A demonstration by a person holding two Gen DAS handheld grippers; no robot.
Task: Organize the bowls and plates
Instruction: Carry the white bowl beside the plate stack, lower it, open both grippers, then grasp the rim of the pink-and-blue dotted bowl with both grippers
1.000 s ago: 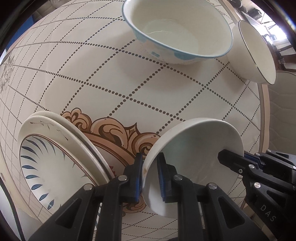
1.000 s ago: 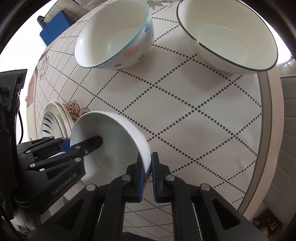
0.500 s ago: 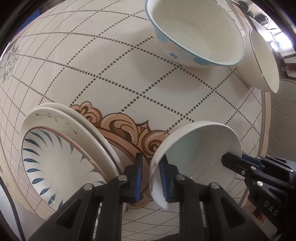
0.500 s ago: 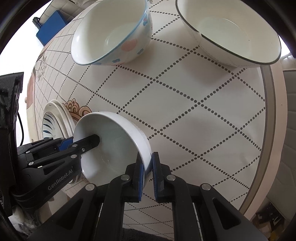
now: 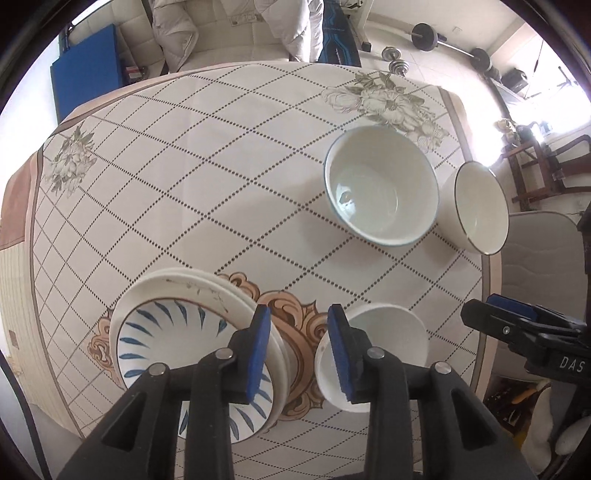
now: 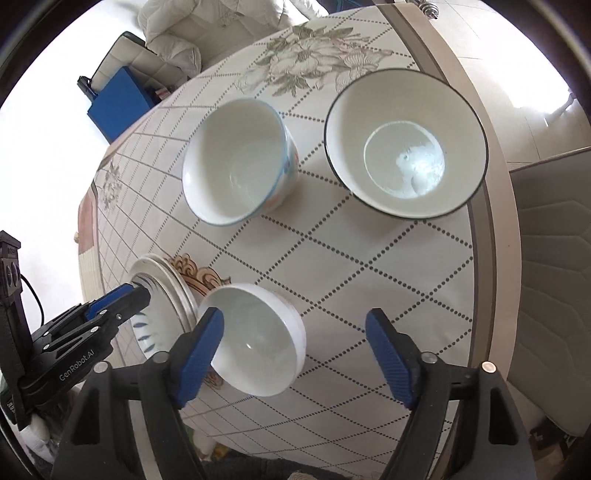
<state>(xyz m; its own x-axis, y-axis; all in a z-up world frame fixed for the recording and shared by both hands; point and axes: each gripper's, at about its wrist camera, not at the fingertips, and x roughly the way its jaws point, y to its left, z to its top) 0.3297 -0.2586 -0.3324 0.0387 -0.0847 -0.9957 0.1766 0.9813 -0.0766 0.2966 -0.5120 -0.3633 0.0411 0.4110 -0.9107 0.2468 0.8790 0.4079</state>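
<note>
Left gripper (image 5: 299,347): points down over the table, jaws opening, a moderate gap between the blue pads (image 5: 258,350); nothing is clamped, the gap shows only the tablecloth's brown scroll motif (image 5: 295,321)
Right gripper (image 6: 295,354): jaws opening and spread wide, blue pads (image 6: 201,354) well apart; no pad presses on anything, the small bowl lies below and partly between them
Small white bowl (image 6: 258,339): sits free on the tablecloth near the table's front edge, upright, just right of the plate stack; in the left wrist view it (image 5: 384,347) shows behind the right-hand pad
Plate stack (image 5: 192,332): several plates piled together at the front left of the table; the top one is white with blue leaf strokes around the rim, a plain cream plate edge peeks out behind it
Blue-rimmed bowl (image 6: 236,162): upright toward the far right of the table, with a coloured pattern on its outer wall, empty
Dark-rimmed bowl (image 6: 404,147): just beside the blue-rimmed bowl, near the table's right edge, empty, close but whether they touch I cannot tell
Table (image 5: 184,166): round, covered by a cream cloth with a dotted diamond grid and flower prints
Surroundings: a blue mat (image 5: 85,77) and pale sofa (image 5: 221,33) beyond the table, barbell weights (image 5: 424,37) on the floor, a grey chair (image 6: 554,258) at the right
</note>
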